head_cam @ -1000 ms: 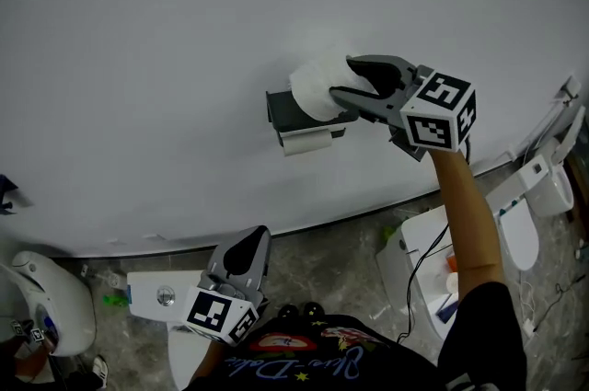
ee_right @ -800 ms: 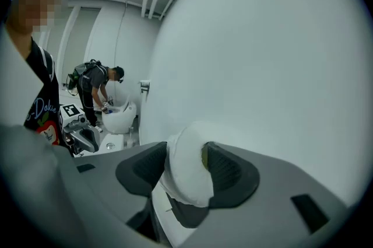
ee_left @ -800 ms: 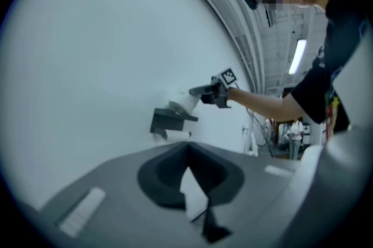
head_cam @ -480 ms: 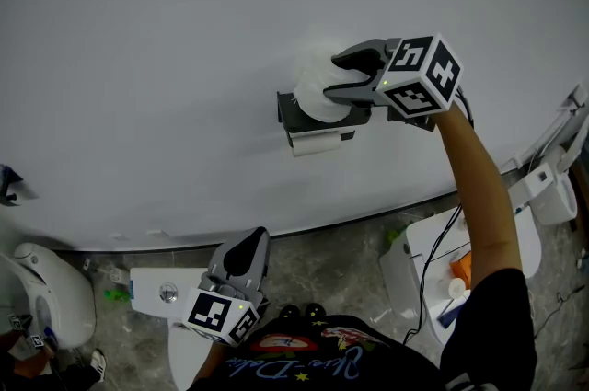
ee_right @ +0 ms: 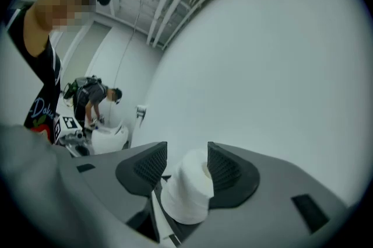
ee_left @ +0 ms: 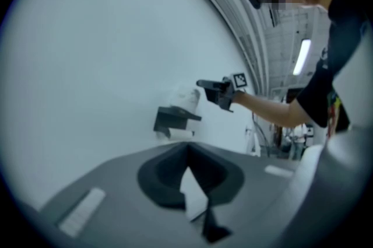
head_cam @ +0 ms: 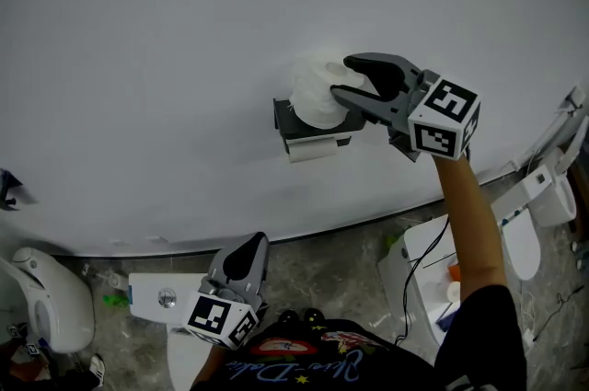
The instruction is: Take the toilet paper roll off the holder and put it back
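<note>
1. Low down, close to the person's body, the left hand-held gripper points up over the mottled floor. Its jaws are pressed together at the tips and carry nothing.
2. Higher up, at the end of an outstretched arm, the right hand-held gripper reaches in towards the wall from the right.
3. Its jaws pinch the toilet paper roll, one on each side of the roll's end.
4. The roll sits just above the dark holder. I cannot tell whether it touches the holder.
5. A loose sheet hangs below the holder's front edge.
6. Behind it all is the plain white wall, where the holder is mounted.
</note>
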Available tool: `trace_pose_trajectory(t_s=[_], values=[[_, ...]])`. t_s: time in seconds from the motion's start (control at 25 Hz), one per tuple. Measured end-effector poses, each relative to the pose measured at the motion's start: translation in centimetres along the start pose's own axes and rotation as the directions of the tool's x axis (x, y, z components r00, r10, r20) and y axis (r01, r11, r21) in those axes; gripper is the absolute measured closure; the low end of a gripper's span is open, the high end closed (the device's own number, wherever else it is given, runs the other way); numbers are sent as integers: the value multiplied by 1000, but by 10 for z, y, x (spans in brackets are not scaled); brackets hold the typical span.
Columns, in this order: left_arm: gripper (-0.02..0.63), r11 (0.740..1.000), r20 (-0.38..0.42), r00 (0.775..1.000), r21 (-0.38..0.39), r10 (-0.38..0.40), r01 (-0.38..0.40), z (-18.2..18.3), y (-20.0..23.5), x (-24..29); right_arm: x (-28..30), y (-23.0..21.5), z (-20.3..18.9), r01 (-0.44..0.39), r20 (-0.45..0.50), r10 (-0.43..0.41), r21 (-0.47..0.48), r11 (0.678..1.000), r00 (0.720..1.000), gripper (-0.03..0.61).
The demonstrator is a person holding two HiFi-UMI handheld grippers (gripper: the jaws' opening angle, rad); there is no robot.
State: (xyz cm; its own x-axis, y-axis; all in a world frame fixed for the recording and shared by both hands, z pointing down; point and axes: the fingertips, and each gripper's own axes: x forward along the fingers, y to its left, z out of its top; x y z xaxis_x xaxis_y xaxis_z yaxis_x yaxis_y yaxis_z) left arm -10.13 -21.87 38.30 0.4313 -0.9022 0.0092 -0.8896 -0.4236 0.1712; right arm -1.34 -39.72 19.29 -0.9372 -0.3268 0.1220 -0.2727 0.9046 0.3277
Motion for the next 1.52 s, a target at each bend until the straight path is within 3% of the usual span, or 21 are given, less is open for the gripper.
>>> trace_pose_trajectory(t_s=[0.12,0.16,0.24,0.32,0.64,0.84,1.04,1.32,1.52], values=[[617,1000,-12,1000,-4,-12,12,-2,-4,5,-28,18,8,53,173,-72,112,992,982,360],[617,1000,-17,1000,0,-21,21,-2,-5,8,-36,25,4,64,205,-94,150,987,974,383],[617,999,-21,999,11,-45,45,-3,-10,13,-51,41,-11,84,252,-141,223,971,957,510],[617,998,-23,997,16,-68,68,-2,-16,19,-65,57,-33,96,271,-178,290,952,946,527],[617,990,-48,989,19,-141,142,-7,-38,36,-93,130,-127,130,141,-218,466,875,966,555],[617,986,-59,985,21,-162,163,-10,-47,40,-93,170,-151,134,124,-251,586,799,960,561],[617,986,-67,984,17,-166,167,-14,-48,43,-95,188,-158,134,124,-271,634,762,955,563],[617,983,-84,979,18,-183,185,-19,-55,44,-115,185,-165,197,104,-332,629,752,937,563],[617,981,-79,979,13,-191,192,-18,-55,44,-117,187,-166,202,99,-330,617,761,939,563]])
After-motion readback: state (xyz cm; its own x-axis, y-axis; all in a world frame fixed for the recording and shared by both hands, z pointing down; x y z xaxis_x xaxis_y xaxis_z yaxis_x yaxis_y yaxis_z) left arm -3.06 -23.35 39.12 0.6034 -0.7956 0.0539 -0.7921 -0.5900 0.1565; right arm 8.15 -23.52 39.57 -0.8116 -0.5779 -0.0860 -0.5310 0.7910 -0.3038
